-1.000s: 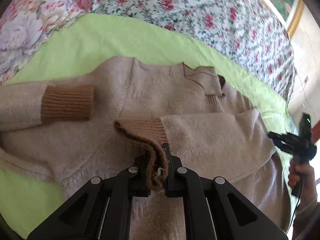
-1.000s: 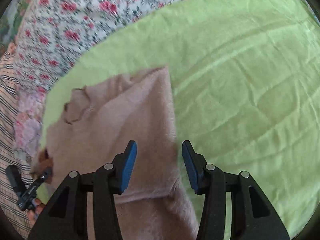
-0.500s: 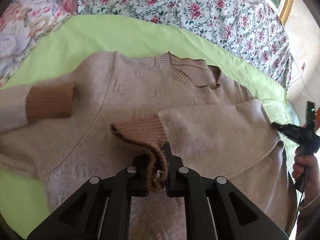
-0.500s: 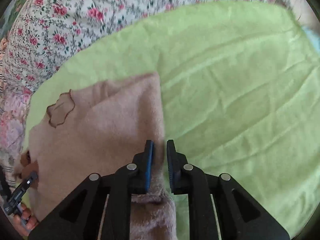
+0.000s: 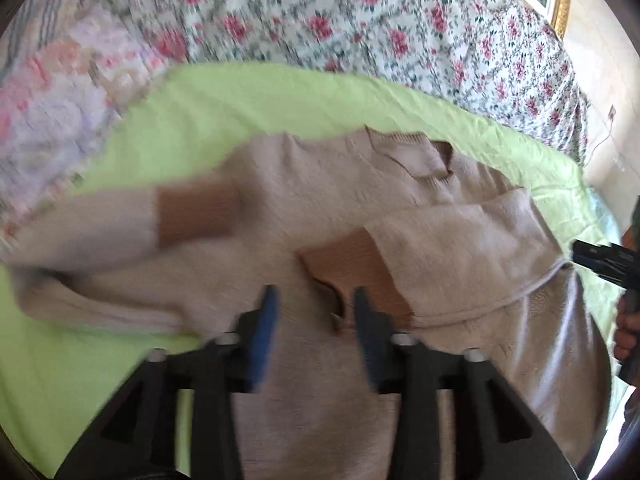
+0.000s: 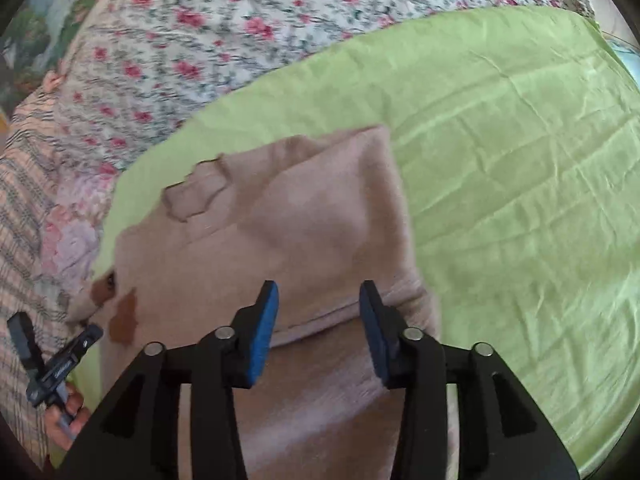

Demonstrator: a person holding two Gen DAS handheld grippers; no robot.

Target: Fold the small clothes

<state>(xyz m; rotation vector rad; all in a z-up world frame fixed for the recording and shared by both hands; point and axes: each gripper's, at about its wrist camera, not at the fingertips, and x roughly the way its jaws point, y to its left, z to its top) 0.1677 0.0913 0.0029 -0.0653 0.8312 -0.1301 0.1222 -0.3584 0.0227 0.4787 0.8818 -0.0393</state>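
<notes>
Left wrist view: left hand-held gripper (image 5: 314, 322) opening, cuff (image 5: 352, 264) between jaws; soft limp sweater (image 5: 320, 208), regrip at hem.

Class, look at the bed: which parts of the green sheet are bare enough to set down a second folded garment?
Widest bare patch: green sheet right of the beige sweater, up to the floral bedspread. A narrower strip runs between collar and bedspread. The sweater itself is crowded with folded sleeves.

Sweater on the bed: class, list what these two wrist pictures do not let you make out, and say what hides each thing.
- Sweater hem: left wrist view, behind the left claw and cut off by the bottom edge.
- Left cuff: left wrist view, rib knit lost to motion blur.
- Sweater's left side: right wrist view, cut off past the second cuff.
- Right claw: whether cloth touches its opening pads is unclear.
</notes>
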